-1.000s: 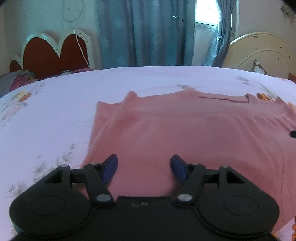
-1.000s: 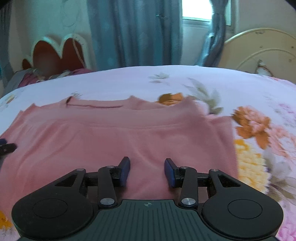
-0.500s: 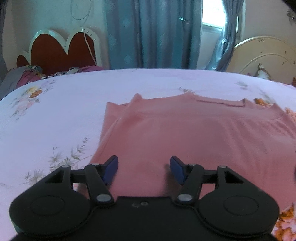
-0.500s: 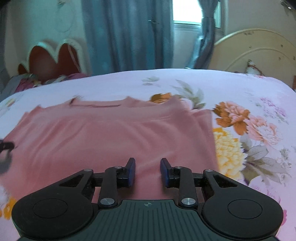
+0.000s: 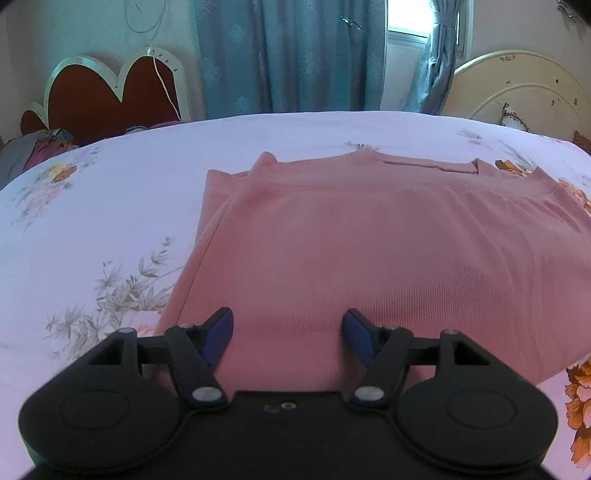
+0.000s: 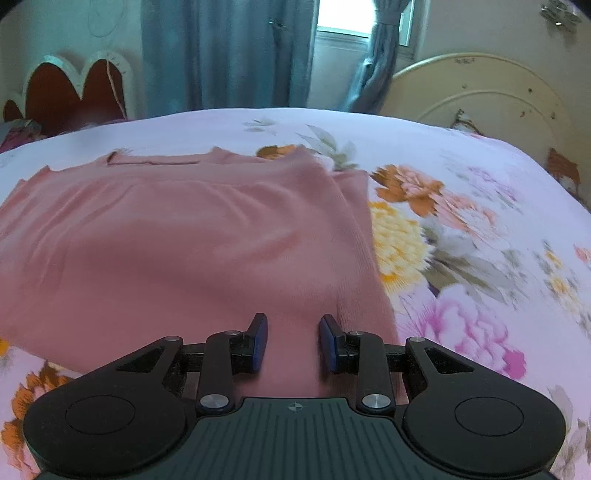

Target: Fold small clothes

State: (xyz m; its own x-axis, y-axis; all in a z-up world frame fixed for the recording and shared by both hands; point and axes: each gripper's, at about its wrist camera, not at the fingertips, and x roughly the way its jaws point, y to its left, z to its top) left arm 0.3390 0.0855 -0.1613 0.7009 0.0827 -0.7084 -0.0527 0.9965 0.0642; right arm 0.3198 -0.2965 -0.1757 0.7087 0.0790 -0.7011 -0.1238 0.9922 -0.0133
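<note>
Fingers (image 5: pixel 221 326) of my left gripper (image 5: pixel 287 325) stand wide apart and are opening at this moment; pink fabric shows in the gap, but the blue pads do not press on it. My right gripper (image 6: pixel 293 334) has its fingers (image 6: pixel 260 338) set closer together, with a clear gap between the pads; whether they touch the cloth below, I cannot tell.

One pink garment (image 5: pixel 369 251) lies folded flat on the bed (image 5: pixel 110 206). In the left wrist view its left edge runs from the near left pad toward the far side, with a second layer showing just outside that edge. In the right wrist view its right edge (image 6: pixel 369 236) passes just right of my right gripper, again with a narrow under-layer visible. A neckline opening sits at the far edge.

No containers appear in either view.

Count: two grippers, one garment, one bed with a floral sheet (image 6: pixel 461 229). Beyond the far side stand one red heart-shaped headboard (image 5: pixel 107 99), one cream round headboard (image 6: pixel 480 110), blue curtains (image 5: pixel 291 55) and one bright window (image 6: pixel 343 16). A heap of mixed cloth (image 5: pixel 37 149) lies at the far left.
</note>
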